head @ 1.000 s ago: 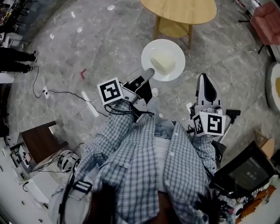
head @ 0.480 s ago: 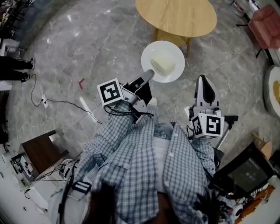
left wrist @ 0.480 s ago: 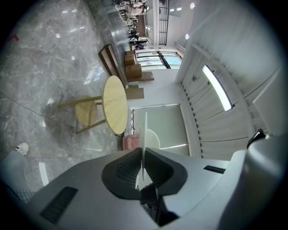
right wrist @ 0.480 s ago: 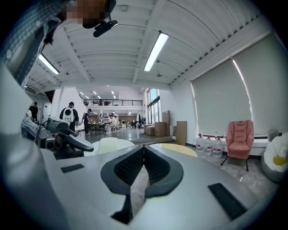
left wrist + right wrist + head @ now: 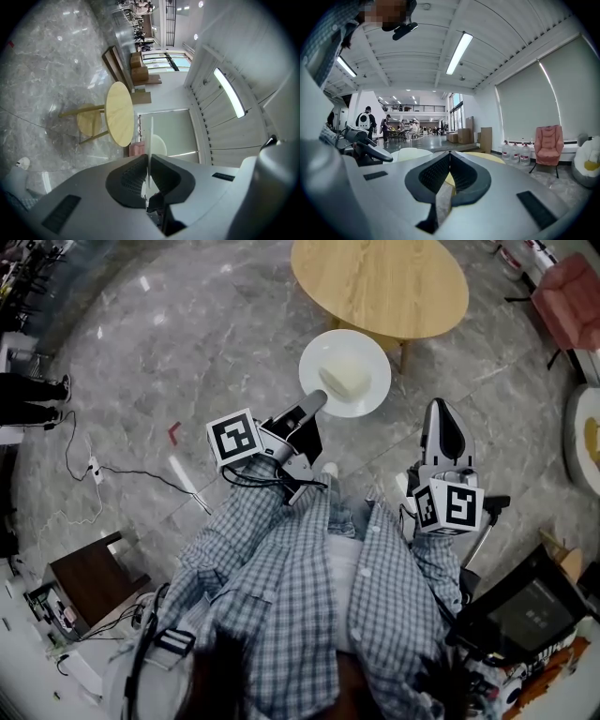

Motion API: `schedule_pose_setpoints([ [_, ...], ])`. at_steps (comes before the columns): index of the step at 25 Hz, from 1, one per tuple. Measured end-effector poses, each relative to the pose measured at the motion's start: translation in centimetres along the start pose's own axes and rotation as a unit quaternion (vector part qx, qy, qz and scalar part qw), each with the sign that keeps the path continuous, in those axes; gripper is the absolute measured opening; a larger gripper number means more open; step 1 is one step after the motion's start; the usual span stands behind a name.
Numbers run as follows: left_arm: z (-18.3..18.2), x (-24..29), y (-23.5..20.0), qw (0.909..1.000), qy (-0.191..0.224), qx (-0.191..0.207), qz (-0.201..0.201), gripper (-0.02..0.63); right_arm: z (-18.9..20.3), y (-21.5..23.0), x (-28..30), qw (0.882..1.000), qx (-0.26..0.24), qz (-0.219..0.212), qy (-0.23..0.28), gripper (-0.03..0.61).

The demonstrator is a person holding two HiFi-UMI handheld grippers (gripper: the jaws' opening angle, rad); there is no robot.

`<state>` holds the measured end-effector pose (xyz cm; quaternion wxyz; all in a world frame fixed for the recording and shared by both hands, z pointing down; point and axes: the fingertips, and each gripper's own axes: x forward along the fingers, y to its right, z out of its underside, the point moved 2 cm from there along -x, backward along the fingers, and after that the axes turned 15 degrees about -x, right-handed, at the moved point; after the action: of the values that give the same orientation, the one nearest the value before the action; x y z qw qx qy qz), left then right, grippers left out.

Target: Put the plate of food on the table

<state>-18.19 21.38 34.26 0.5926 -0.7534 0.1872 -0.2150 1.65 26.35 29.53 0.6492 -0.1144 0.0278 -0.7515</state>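
Note:
A white plate (image 5: 345,371) carrying a pale block of food (image 5: 344,382) hangs above the floor, just short of the round wooden table (image 5: 380,282). My left gripper (image 5: 314,405) is shut on the plate's near rim. In the left gripper view the plate (image 5: 150,138) shows edge-on, pinched between the jaws of the left gripper (image 5: 149,157), with the table (image 5: 117,112) beyond. My right gripper (image 5: 441,411) is held apart at the right, shut and holding nothing. In the right gripper view the jaws of the right gripper (image 5: 450,153) meet, with the plate (image 5: 410,153) off to the left.
A pink armchair (image 5: 572,287) stands at the far right. A cable (image 5: 122,470) trails over the marble floor at left, near a brown box (image 5: 84,568). A black screen device (image 5: 525,606) sits at lower right. Water bottles (image 5: 515,152) and distant people (image 5: 365,122) show in the right gripper view.
The table has come nearer in the head view. The plate, still held by the left gripper, now sits close to the table's near edge.

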Motion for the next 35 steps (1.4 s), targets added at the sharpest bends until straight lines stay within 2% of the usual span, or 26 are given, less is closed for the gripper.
schedule_pose_setpoints([
  [8,-0.8,0.4,0.2,1.0,0.003,0.003,0.007,0.02,-0.2,0.3,0.1,1.0,-0.016,0.002,-0.001,0.008],
  [13,-1.0,0.6,0.3,0.9999,0.008,0.005,0.006,0.02,-0.2,0.8,0.7,1.0,0.007,0.003,0.004,0.008],
  [23,-2.3,2.4,0.2,0.9999,0.01,0.013,0.004,0.02,1.0,1.8,3.6,1.0,0.007,-0.013,-0.002,0.008],
  [35,-6.7,10.8,1.9,0.9995,0.03,0.0,0.004,0.02,1.6,7.2,12.8,0.999,0.016,-0.041,-0.005,0.008],
])
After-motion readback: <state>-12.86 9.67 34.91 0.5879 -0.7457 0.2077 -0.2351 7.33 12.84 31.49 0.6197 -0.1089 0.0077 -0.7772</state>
